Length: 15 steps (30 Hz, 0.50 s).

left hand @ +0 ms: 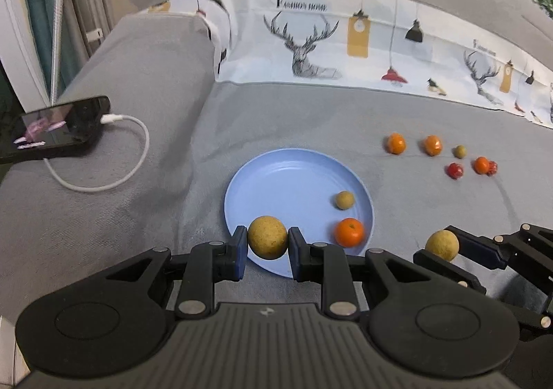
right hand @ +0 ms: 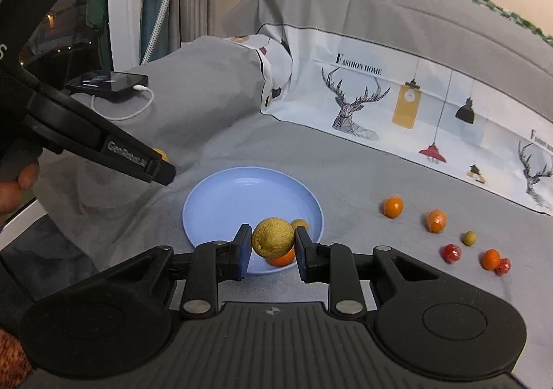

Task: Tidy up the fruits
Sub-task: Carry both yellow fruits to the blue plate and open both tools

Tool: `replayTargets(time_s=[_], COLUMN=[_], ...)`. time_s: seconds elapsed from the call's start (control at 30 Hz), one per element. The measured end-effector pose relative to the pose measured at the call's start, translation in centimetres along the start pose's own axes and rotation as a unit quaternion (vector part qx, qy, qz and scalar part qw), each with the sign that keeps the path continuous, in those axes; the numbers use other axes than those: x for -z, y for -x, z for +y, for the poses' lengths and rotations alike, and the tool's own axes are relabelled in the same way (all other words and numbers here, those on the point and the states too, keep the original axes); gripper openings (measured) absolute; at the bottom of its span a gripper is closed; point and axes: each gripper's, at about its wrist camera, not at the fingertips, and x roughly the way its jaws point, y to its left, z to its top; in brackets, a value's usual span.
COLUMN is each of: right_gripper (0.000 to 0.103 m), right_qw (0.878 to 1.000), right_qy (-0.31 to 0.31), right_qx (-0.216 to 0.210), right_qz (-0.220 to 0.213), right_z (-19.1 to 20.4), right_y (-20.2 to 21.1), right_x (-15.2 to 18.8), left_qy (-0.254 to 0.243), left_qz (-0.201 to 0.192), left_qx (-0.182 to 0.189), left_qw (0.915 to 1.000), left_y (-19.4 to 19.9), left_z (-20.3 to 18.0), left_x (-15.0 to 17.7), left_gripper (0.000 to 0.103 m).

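A light blue plate (left hand: 269,178) (right hand: 224,205) lies on the grey bed cover. In it sit a small tan fruit (left hand: 345,200) (right hand: 300,224) and an orange (left hand: 349,232) (right hand: 283,259). My left gripper (left hand: 268,242) is shut on a yellow-brown round fruit (left hand: 268,241) just over the plate's near rim. My right gripper (right hand: 273,238) (left hand: 444,247) is shut on a second yellow-brown fruit (right hand: 273,237) (left hand: 442,245), in front of the plate's near right edge. Several small fruits lie loose on the cover to the right: oranges (left hand: 395,143) (right hand: 393,206), a red one (left hand: 455,170) (right hand: 452,253) and a greenish one (left hand: 459,151) (right hand: 469,238).
A black phone (left hand: 58,131) (right hand: 110,81) on a white charging cable (left hand: 114,178) lies on the raised grey fold at the left. A printed deer-pattern cloth (left hand: 345,43) (right hand: 397,95) runs across the back. A person's hand (right hand: 17,188) holds the left gripper.
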Motion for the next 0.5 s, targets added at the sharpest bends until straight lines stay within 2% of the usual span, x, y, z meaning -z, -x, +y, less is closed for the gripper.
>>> replayTargets(time_s=[0.5], right_gripper=[0.028], right_qw=[0.999], right_qy=[0.007], right_qx=[-0.016], right_qz=[0.034], right_z=[-0.7], right_y=[-8.1], right_x=[-1.5], left_qy=[-0.003], left_qz=[0.042], left_qx=[-0.012], left_qw=[0.999], left_y=[-8.7], left_z=[0.7], left_x=[-2.5], left_gripper=[0.027])
